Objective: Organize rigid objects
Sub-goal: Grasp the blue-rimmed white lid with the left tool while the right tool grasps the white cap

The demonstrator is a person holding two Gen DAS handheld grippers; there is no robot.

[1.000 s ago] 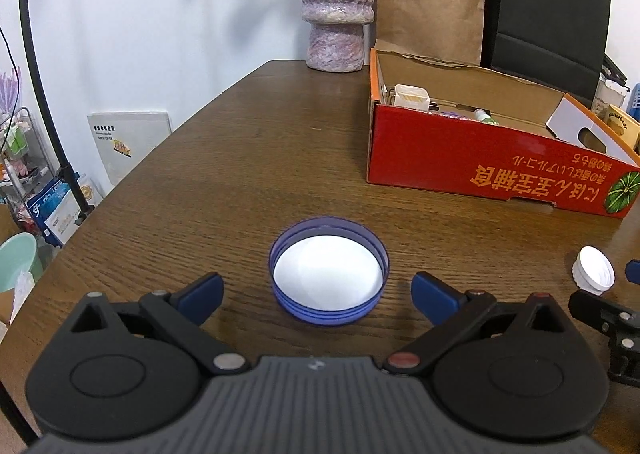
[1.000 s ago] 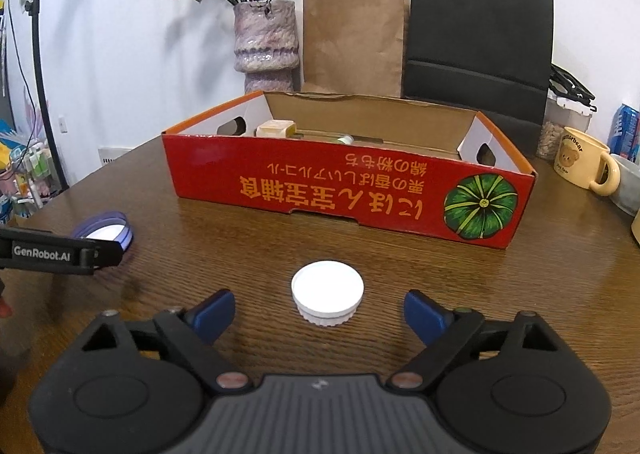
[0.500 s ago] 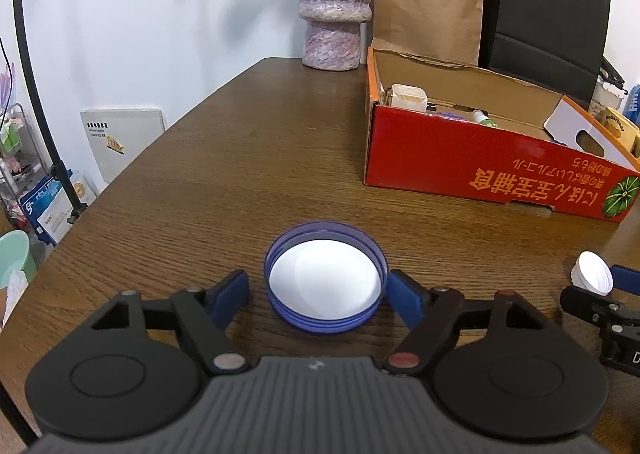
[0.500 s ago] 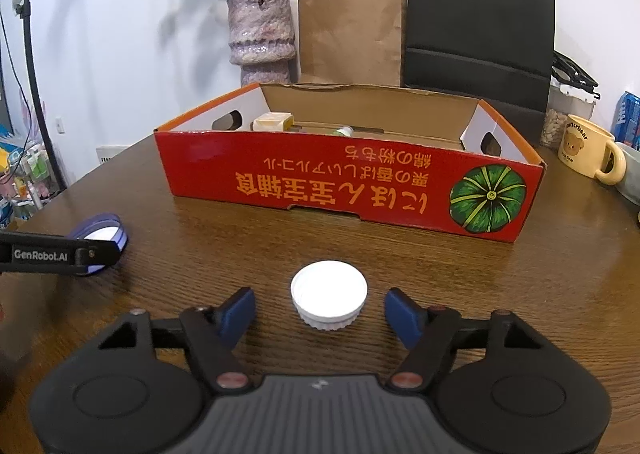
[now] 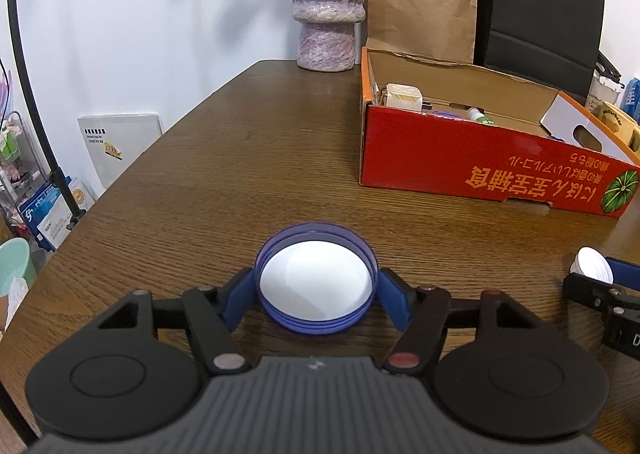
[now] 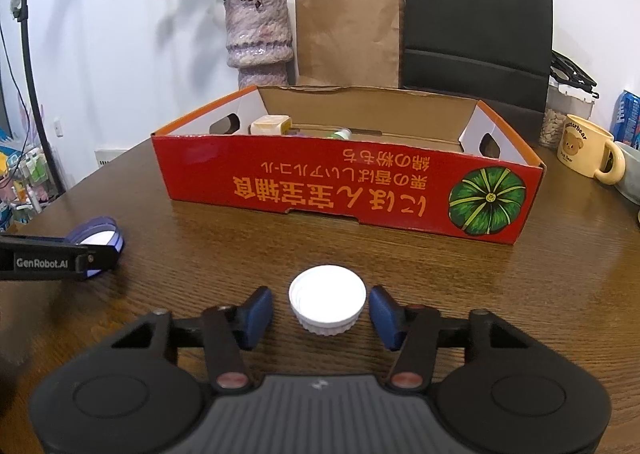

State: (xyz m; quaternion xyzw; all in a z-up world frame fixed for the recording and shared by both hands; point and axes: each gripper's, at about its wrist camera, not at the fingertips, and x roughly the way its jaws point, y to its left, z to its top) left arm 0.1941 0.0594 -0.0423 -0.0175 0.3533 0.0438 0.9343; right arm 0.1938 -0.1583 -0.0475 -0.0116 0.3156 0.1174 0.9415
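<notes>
A round purple lid (image 5: 316, 282) with a white inside lies rim up on the brown wooden table (image 5: 240, 174). My left gripper (image 5: 317, 294) is closing, and its blue pads (image 5: 240, 294) touch the lid's rim on both sides. A small white ribbed cap (image 6: 327, 304) sits on the table between the pads of my right gripper (image 6: 322, 308), which is also closing; a narrow gap shows on each side of the cap. Behind both stands an open red cardboard box (image 6: 320, 190) with a few small items inside.
A mottled vase (image 6: 258, 38) with dried flowers, a brown paper bag (image 6: 348, 34) and a black paper bag (image 6: 478, 34) stand behind the box. A yellow mug (image 6: 586, 150) is at the far right. The table edge (image 5: 132, 174) curves along the left, with floor clutter beyond.
Both grippers' jaws have narrowed from wide open. The left pads have come in against the purple lid and the right pads close to the white cap. Neither hand has shifted.
</notes>
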